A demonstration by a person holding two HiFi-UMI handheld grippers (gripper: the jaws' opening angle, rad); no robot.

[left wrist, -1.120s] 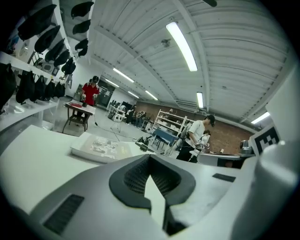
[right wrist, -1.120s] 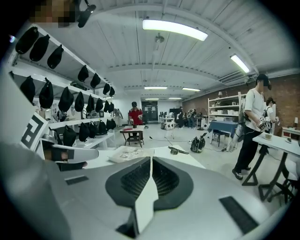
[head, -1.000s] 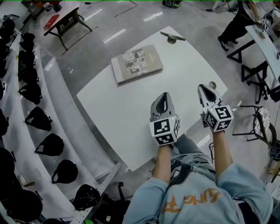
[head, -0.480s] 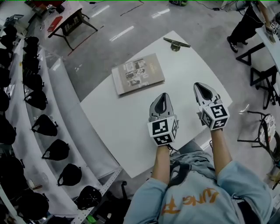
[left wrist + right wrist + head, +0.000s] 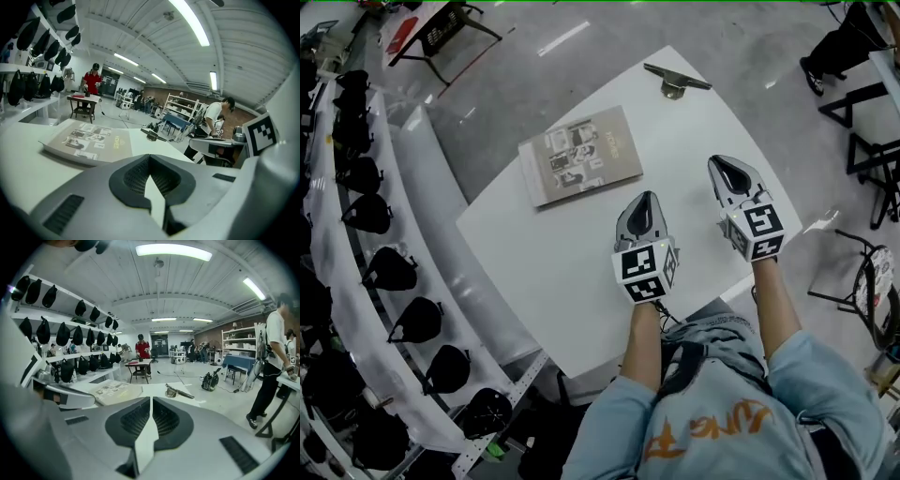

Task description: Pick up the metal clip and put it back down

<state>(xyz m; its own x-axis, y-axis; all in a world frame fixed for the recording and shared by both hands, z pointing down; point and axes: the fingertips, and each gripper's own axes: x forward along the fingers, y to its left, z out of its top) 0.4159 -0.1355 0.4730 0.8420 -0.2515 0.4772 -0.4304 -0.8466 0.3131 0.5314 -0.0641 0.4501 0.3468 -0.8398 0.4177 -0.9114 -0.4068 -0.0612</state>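
The left gripper (image 5: 647, 199) and right gripper (image 5: 718, 163) are hovering over the counter (image 5: 553, 253), both squeezed closed (nothing inside). The clip (image 5: 675, 82) is lying at the far edge.

The metal clip (image 5: 675, 82) lies on the white table (image 5: 581, 244) close to its far corner, well apart from the book (image 5: 579, 155). It is dull grey metal: a long thin bar set across a short rounded body. It rests flat on the tabletop, and nothing touches it.
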